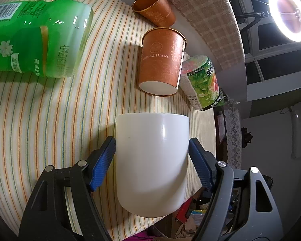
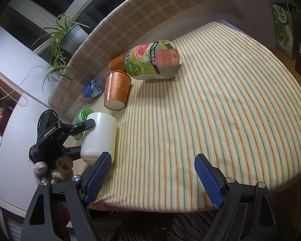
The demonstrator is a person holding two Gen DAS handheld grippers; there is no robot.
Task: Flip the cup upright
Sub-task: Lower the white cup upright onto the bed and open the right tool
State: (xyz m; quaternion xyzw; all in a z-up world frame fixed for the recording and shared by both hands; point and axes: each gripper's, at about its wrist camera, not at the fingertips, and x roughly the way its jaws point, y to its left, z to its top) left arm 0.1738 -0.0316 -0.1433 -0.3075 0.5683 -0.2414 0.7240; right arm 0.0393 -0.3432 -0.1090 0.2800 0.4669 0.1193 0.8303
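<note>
white cup (image 1: 152,160) sitting at striped tablecloth (image 2: 210,110) edge, its mouth hiding from view | left gripper (image 1: 152,160) clamping its sides | right gripper (image 2: 152,172) hanging apart, holding nothing | two orange paper cups (image 1: 161,60), three bottles lying

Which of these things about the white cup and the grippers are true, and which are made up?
1. The left hand-held gripper clamps the white cup. True.
2. The right hand-held gripper holds an orange cup. False: it is open and holds nothing.
3. Two orange cups are on the striped cloth. True.
4. The green bottle stands upright. False: it lies on its side.
5. The tablecloth is plain blue. False: it is pale with thin stripes.
</note>
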